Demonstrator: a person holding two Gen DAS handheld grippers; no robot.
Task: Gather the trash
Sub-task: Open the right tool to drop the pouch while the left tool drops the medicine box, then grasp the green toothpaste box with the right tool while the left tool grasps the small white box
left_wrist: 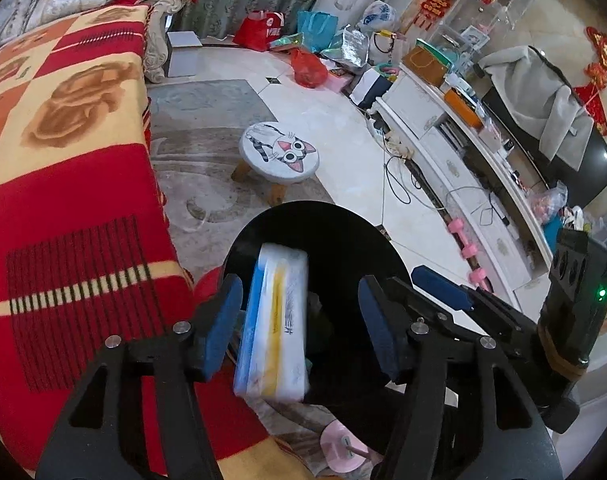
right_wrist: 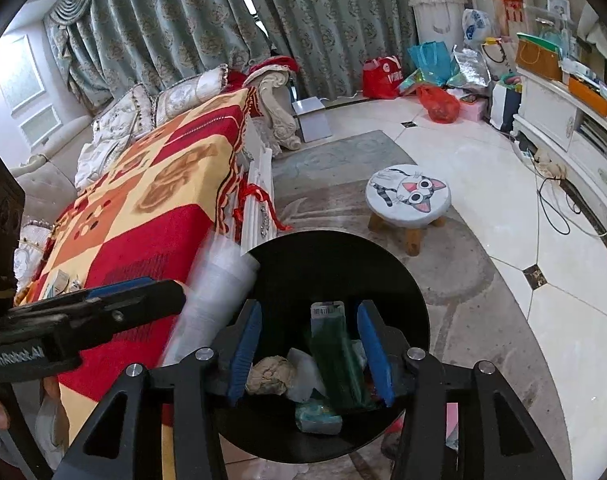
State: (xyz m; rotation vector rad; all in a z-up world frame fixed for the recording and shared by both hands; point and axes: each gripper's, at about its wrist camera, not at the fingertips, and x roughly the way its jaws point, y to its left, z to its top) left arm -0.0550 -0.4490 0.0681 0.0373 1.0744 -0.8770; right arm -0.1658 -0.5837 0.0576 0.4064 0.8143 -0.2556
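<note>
Dropping trash into black bin [right_wrist: 407,280], mostly done.
L gripper [left_wrist: 299,328] released, white packet [left_wrist: 273,328] falling; R gripper [right_wrist: 309,354] released, empty; scraps [right_wrist: 61,282] left on blanket [right_wrist: 151,216].

Both wrist views close above bin [left_wrist: 319,240], sharing stool [right_wrist: 407,194].

Round black bin [right_wrist: 383,280] sits directly under and ahead of the right gripper [right_wrist: 309,350] fingers. In it, between those fingers: upright green box [right_wrist: 337,360], crumpled beige paper wad [right_wrist: 269,374] left of it, small teal packet [right_wrist: 317,420] nearest the wrist. Stack of clear plastic cups [right_wrist: 215,292] just left of the left finger, leaning over the bin rim. Left gripper [left_wrist: 299,332] fingers also over the bin; flat white, blue and yellow packet [left_wrist: 275,320] between them, beside the left pad, apart from the right. Red and yellow patterned blanket [right_wrist: 151,200] left of both. Round cat-face stool [right_wrist: 407,194] beyond the fingertips.
</note>
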